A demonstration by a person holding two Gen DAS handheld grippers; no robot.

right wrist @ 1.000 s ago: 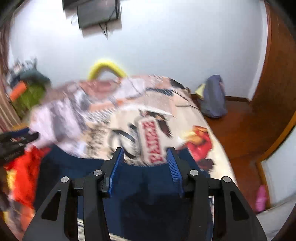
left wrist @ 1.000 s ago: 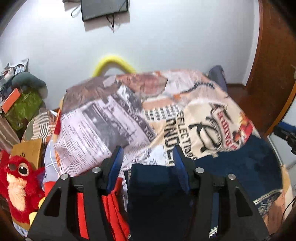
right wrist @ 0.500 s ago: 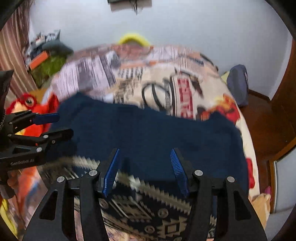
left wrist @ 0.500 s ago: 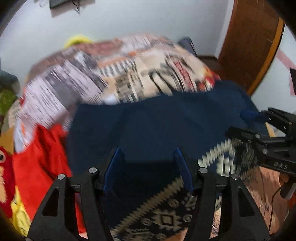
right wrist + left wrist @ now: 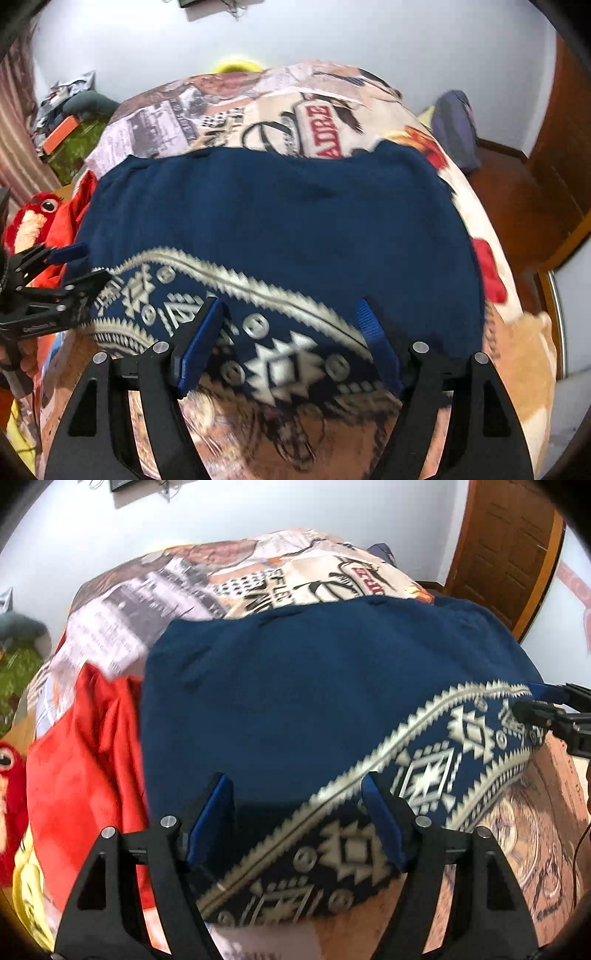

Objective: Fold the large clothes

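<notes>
Two claws, the left claw (image 5: 297, 821) and the right claw (image 5: 286, 341), are opening over the navy patterned sweater (image 5: 314, 701), whose released hem may bunch on the bed (image 5: 258, 99).

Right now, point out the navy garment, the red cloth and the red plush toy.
navy garment (image 5: 314, 686): left wrist view, plain middle.
red cloth (image 5: 88, 746): left wrist view, its middle, left of the garment.
red plush toy (image 5: 35, 218): right wrist view, its head.

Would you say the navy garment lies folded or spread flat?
Folded: the navy garment has its patterned band doubled over the plain side.
</notes>
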